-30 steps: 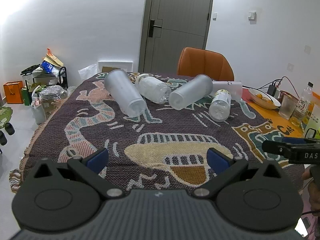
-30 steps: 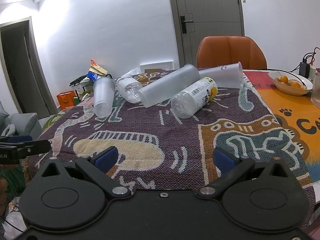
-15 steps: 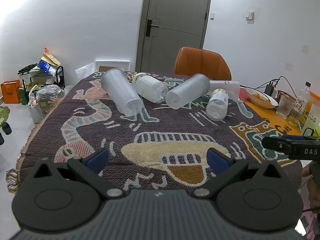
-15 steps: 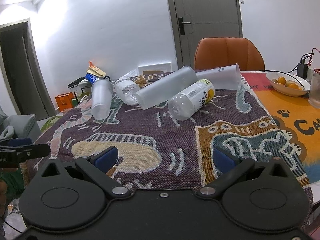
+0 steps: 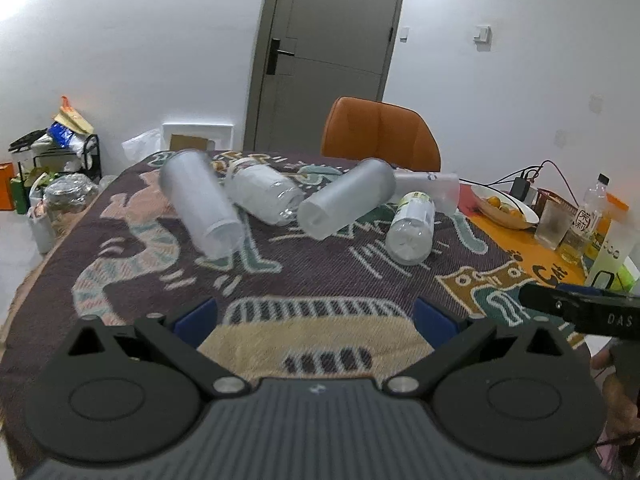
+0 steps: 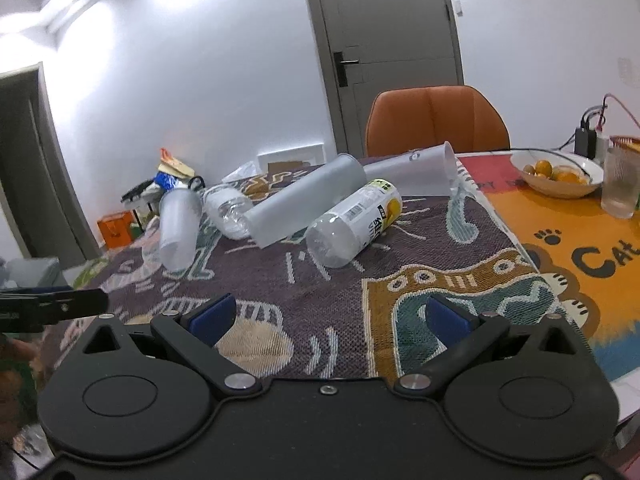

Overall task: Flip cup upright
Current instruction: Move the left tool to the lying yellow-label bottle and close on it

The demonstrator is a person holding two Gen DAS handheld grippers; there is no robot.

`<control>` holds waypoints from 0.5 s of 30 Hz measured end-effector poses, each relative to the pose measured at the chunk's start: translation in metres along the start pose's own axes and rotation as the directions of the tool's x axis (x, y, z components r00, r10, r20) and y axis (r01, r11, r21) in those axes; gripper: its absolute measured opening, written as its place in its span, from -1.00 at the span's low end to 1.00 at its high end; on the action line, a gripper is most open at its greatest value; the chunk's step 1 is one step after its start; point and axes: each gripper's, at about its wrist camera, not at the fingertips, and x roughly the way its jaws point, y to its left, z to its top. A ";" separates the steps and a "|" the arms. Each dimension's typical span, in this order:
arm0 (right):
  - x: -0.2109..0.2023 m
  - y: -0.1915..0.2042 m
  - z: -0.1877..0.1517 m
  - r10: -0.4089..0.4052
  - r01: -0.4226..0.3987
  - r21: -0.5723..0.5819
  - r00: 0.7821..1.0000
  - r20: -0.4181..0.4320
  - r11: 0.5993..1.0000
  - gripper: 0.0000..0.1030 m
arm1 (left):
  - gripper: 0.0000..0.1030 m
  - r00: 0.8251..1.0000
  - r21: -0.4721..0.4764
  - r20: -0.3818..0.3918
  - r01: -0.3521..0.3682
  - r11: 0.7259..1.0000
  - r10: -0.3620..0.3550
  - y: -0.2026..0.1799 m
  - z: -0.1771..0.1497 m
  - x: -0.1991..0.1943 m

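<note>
Three frosted plastic cups lie on their sides on the patterned cloth: a left cup [image 5: 200,208] [image 6: 178,232], a middle cup [image 5: 346,204] [image 6: 306,204], and a far clear cup [image 5: 430,188] [image 6: 416,172]. Between them lie a clear bottle [image 5: 264,196] [image 6: 230,212] and a labelled bottle [image 5: 412,228] [image 6: 354,224]. My left gripper [image 5: 316,316] is open and empty, well short of the cups. My right gripper [image 6: 330,314] is open and empty, also short of them. The right gripper's finger [image 5: 580,312] shows in the left wrist view.
An orange chair [image 5: 380,136] stands behind the table. At the right are a fruit bowl [image 6: 558,176], a glass [image 6: 622,184], a bottle [image 5: 592,212] and cables. Clutter and a rack [image 5: 52,148] sit on the floor at the left.
Both grippers have moved forward and a little up toward the cups, which now look larger. Nothing on the table has moved. Both jaws stay open.
</note>
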 end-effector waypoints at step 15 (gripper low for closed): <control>0.028 -0.037 0.002 -0.026 0.024 0.070 0.999 0.036 0.997 0.99 | 1.00 0.997 0.063 -0.053 0.067 0.996 -0.064 -0.038 0.041 0.071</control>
